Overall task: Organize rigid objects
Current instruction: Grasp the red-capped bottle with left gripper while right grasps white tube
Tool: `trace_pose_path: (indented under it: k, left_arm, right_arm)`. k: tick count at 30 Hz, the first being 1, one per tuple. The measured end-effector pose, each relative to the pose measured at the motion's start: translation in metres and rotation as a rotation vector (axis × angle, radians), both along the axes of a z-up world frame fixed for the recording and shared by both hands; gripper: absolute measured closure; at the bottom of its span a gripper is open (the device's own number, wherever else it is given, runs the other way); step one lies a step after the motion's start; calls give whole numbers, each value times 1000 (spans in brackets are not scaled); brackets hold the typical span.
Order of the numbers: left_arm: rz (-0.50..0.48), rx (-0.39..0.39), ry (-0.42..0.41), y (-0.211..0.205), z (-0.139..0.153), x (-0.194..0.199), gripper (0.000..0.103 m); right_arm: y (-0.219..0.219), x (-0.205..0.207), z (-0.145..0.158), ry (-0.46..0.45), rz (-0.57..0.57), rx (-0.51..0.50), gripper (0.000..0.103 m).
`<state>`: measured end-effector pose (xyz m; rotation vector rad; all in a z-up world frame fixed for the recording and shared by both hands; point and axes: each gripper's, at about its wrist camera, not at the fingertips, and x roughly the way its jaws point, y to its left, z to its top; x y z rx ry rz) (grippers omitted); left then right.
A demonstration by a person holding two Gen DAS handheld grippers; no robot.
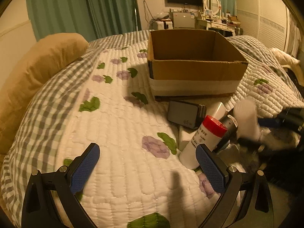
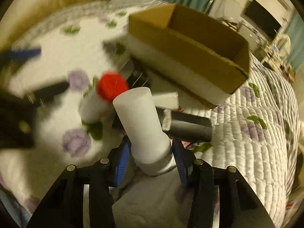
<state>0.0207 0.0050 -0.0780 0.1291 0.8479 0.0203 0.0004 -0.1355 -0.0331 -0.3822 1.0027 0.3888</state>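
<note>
A brown cardboard box [image 1: 195,70] banded in white is shown on a white quilt [image 1: 121,125] patterned with purple flowers, green leaves and a grey check border; a white bottle [image 1: 204,138] is capped in red.

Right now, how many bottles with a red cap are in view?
1. The red-capped bottle lies on the quilt before the box, left of the white bottle in the right gripper. More may be hidden.

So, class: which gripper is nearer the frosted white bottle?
Right. The right gripper has the frosted white bottle between its fingers; the left gripper hangs open, off to one side above the quilt.
</note>
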Motion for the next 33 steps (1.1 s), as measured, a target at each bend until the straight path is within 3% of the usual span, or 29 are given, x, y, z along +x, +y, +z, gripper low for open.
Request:
trace_pose_path:
  k: [3,8,12,14,16,25,33]
  left_arm:
    - [-54,3,17,-13,-4,4,1]
    - [-151,38,78,-41,-22,17,5]
    - [-184,21,130,-49,-35,28,29]
    - [-208,-25,147,-48,-37,32,40]
    - [-246,-70,150,-48,-36,29,60]
    - [-257,-52,67,-52,-6,20,65]
    - [-234,-99,-30,-38,71,43,66]
  right_arm:
    - [-15,6,25,-31,-42,90,59]
    - [-28,16,47,-72,-85,116,59]
    - [-35,18,46,-64,-100,124,59]
    - [-37,18,44,-57,-104,130,59]
    - [-39,16,43,-52,-107,137,59]
    - [-45,15,67,-95,-110,147,59]
    - [-46,31,119,-174,-99,168,59]
